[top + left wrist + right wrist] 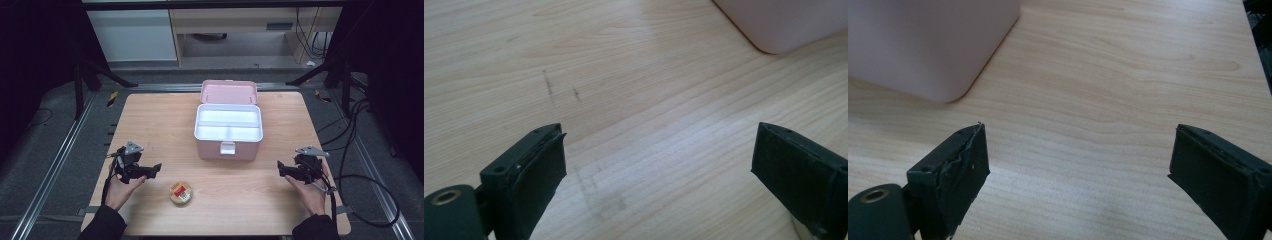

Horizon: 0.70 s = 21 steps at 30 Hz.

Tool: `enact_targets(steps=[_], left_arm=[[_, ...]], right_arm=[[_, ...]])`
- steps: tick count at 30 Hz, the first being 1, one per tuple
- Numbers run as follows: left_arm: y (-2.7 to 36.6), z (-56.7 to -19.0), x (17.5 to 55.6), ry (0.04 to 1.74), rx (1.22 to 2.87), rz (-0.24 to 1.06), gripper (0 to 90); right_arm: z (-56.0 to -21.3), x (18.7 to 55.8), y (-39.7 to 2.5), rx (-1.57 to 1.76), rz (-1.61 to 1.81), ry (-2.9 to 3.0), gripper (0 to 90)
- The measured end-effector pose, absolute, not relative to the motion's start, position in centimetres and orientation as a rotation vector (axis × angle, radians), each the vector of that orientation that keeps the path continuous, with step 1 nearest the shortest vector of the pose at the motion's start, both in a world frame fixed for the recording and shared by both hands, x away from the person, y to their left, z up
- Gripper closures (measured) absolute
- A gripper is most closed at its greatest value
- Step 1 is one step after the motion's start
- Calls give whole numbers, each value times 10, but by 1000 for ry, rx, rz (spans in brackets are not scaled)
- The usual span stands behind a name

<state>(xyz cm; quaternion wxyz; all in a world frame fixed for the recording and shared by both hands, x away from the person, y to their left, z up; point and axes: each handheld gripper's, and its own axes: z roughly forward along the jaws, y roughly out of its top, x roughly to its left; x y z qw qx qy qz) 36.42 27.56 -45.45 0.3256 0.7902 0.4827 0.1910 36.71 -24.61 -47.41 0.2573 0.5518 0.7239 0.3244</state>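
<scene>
A pink box [228, 136] stands open at the middle of the wooden table [165, 115], its lid tipped back and a white divided tray inside. A small round tin [180, 192] with a yellow and red label lies near the front edge. My left gripper [156, 169] rests on the table left of the tin, jaws wide apart over bare wood [659, 150]. My right gripper [281, 167] sits at the front right, also open with nothing between its jaws [1078, 155]. A corner of the pink box [779, 25] shows in the left gripper view, and the box's side [923, 45] in the right gripper view.
Metal rails [55, 165] and black stand legs [80, 85] flank the table. Cables [360, 165] trail over the floor at the right. A cabinet and a desk stand beyond the far edge.
</scene>
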Motion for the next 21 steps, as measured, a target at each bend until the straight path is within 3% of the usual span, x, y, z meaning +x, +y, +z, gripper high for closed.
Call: enact_targets(steps=[21], left_arm=[[236,-456,323,1097,2228,369,76]], right_arm=[[-482,352,-235,1449,798,2041,103]])
